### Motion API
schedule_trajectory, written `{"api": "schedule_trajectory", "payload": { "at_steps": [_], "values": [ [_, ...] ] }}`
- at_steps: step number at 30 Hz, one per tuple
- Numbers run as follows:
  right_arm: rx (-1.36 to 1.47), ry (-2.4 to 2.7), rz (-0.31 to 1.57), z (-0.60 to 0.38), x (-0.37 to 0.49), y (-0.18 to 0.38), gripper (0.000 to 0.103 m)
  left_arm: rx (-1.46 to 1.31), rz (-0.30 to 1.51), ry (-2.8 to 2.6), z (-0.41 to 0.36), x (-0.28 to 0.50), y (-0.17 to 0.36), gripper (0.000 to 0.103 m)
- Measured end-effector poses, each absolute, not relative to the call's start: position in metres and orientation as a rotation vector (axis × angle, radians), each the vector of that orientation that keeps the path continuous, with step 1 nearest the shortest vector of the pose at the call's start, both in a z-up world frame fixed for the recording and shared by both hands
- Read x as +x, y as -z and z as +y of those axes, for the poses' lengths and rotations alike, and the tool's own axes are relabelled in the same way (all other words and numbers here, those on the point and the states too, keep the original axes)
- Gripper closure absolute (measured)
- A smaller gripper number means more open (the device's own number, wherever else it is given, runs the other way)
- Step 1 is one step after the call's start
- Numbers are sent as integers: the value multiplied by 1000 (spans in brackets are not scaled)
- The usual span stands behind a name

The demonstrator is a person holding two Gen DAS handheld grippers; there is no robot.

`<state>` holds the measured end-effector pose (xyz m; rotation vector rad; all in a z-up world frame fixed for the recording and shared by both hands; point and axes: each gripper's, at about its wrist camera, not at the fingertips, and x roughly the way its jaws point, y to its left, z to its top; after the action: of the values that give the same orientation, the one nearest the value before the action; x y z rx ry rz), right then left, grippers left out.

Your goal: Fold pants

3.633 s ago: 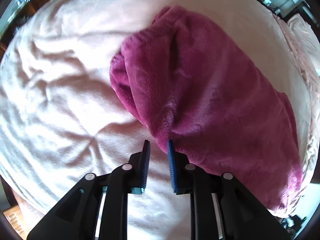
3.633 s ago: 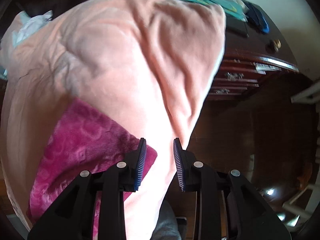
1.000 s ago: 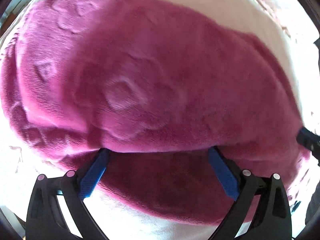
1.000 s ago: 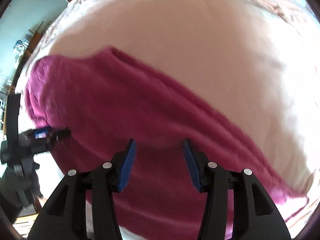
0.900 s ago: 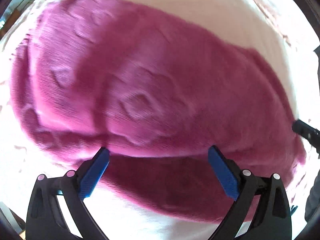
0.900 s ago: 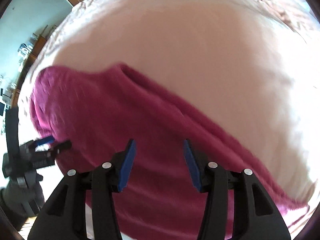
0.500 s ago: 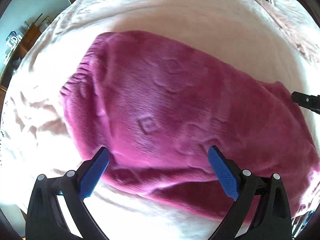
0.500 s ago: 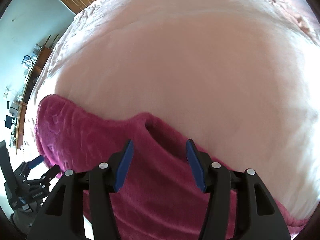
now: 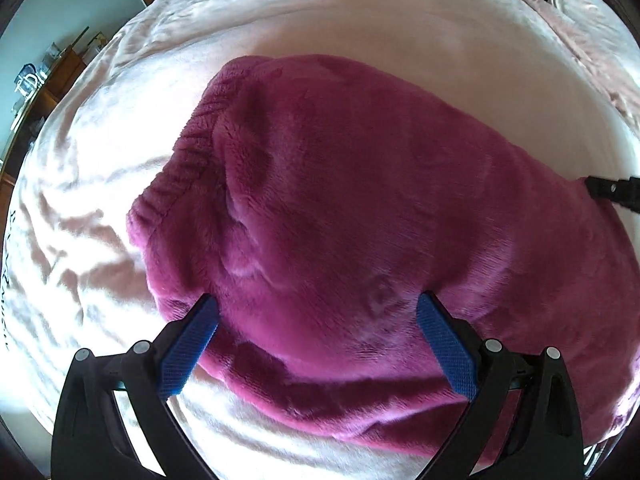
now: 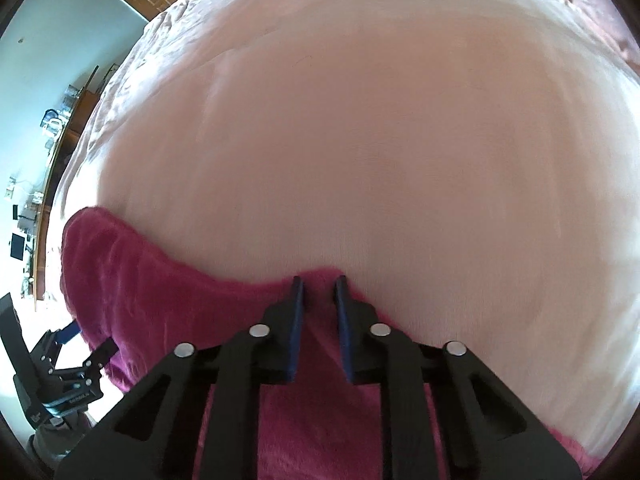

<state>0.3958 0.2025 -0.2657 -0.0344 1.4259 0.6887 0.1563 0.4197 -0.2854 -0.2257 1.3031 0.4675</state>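
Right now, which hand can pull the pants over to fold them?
Probably the right: the right gripper is closing on the edge of the pants. The left gripper is wide open above them.

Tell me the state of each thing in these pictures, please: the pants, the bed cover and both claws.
pants: lying on the bed, bunched, waistband toward the left.
bed cover: spread, wrinkled at the left side.
left claw: wide open over the pants' near edge.
right claw: closing on the pants' edge, fabric between the jaws.

Magenta pants (image 9: 360,208) of thick, plush fleece cloth, matt and fuzzy. Bed (image 9: 100,208) covered in soft pale pink cloth, creased. Left claw (image 9: 316,312): matt black plastic, blue ridged pads (image 9: 188,344), shiny metal rivets.
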Motion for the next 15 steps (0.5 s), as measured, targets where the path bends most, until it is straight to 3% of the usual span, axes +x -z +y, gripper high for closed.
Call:
{"api": "schedule_trajectory", "payload": {
  "at_steps": [2,7,9,10,12,15],
  "values": [
    [-41,-659,1411,207,405,266,98,-229,1314,-467,432,160,295,5],
    [-14,-626,1391,203,421,257,97,-265,1331,-470,453,170,307,5],
    [28,-661,1376,194,417,240,91,-263,1330,-467,459,171,307,5],
    [45,-679,1372,190,413,234,79,-261,1329,-465,461,171,308,5],
    [40,-715,1352,181,395,221,69,-265,1328,-465,464,170,310,5],
    [3,-767,1375,175,367,222,69,-270,1327,-467,444,167,306,5]
  ]
}}
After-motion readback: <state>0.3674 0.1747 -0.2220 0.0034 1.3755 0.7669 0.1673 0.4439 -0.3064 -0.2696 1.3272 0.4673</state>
